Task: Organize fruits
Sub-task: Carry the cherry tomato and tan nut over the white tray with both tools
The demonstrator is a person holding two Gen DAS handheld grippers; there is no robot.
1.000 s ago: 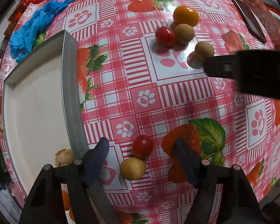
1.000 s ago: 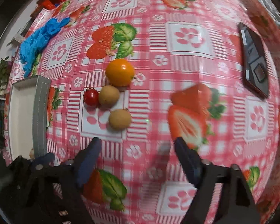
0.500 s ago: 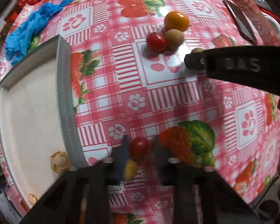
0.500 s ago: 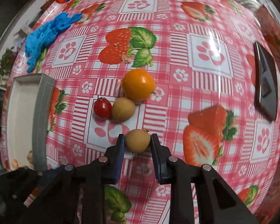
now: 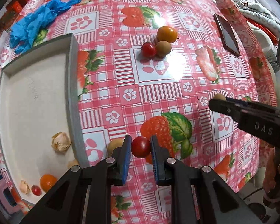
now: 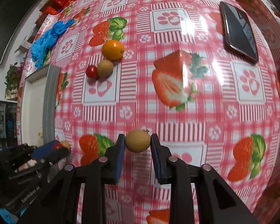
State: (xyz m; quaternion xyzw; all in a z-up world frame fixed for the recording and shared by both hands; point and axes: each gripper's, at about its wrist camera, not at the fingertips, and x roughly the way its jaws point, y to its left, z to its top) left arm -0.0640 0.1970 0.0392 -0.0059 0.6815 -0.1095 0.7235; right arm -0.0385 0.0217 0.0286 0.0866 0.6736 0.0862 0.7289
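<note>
**Left wrist view: each gripper holds one fruit above the cloth**

Left wrist view shows a shallow white tray (image 5: 33, 97) with a grey rim at the left side of the table. In the tray lie a pale husked fruit (image 5: 61, 141) close to the right rim, a second small pale one (image 5: 24, 186) near the lower corner, a small red tomato (image 5: 36, 190) beside it, and an orange fruit (image 5: 48, 182). One more tan fruit (image 5: 73, 163) shows at the rim, partly hidden.

The left gripper (image 5: 141, 147) points down at the table, and its blue pads press on a cherry tomato (image 5: 141, 146) from both sides. A tan longan (image 5: 114, 144) lies on the cloth (image 5: 158, 85) just left of the left finger, between it and the tray.

The right gripper (image 6: 138, 142) also points steeply down, with narrow fingers closed on a brown longan (image 6: 137, 140). In the left view it enters from the right edge, well apart from the tray.

On the cloth three fruits are left together: an orange (image 6: 113, 49), a round longan (image 6: 105, 68) touching it, and a red tomato (image 6: 91, 71) touching that longan. A blue glove (image 5: 39, 20) lies beyond the tray, and a phone (image 6: 239, 30) lies at the far right.
</note>
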